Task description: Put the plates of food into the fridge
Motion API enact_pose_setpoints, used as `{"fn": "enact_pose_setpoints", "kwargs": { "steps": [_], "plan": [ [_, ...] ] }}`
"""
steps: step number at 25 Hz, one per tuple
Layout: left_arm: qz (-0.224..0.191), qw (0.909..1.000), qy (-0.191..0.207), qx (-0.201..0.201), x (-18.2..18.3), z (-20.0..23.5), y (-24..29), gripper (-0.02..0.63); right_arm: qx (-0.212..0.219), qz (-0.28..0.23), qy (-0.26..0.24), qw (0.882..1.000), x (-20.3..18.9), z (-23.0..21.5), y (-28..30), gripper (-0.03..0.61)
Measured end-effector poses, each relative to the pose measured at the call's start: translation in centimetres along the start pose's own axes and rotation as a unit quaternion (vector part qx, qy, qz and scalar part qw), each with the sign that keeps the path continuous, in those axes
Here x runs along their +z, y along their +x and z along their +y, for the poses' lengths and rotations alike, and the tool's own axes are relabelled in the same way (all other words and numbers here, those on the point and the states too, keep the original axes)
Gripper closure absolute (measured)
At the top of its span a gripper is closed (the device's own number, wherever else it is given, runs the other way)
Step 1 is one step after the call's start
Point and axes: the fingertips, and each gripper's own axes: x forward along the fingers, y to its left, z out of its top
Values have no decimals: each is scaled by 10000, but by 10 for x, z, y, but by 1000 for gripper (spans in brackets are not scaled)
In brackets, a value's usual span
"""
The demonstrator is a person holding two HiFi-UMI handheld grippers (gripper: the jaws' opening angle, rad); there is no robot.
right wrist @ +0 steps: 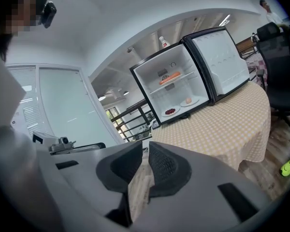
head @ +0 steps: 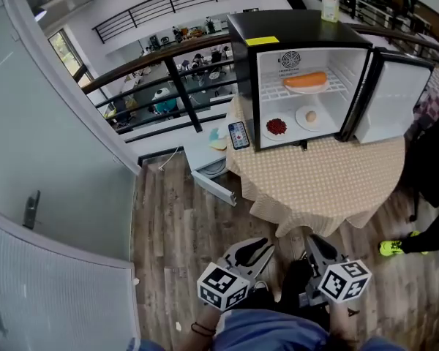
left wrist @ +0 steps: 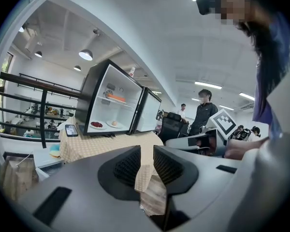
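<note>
Far from the surface [head: 322, 185], the left gripper [left wrist: 146, 164] and right gripper [right wrist: 144, 166] have jaws apart and empty, so the open fridge door [head: 395, 101] might get forgotten, warming the plates [head: 276, 128].

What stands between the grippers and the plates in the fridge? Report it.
Nothing visible. The fridge door stands open; the orange-food plate above and the red-food plate and egg plate below show unobstructed. Only floor and tablecloth lie ahead of the empty left gripper and right gripper.
</note>
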Motion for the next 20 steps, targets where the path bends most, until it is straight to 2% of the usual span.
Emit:
{"fn": "enact_pose_setpoints", "kwargs": {
  "steps": [5, 10, 20],
  "plan": [
    [-109, 9996, 19, -246, 2, -20, 6, 523, -134, -29, -88, 9999, -9, -6, -24, 525],
    [-166, 9991, 31, -391, 6, -31, 18, 523, -340, -86, -44, 9994, 0, -13, -43, 525],
    [-234, 9967, 255, -728, 24, -52, 43, 523, -664, -309, -290, 9969, 15, -37, -70, 525]
  ]
}}
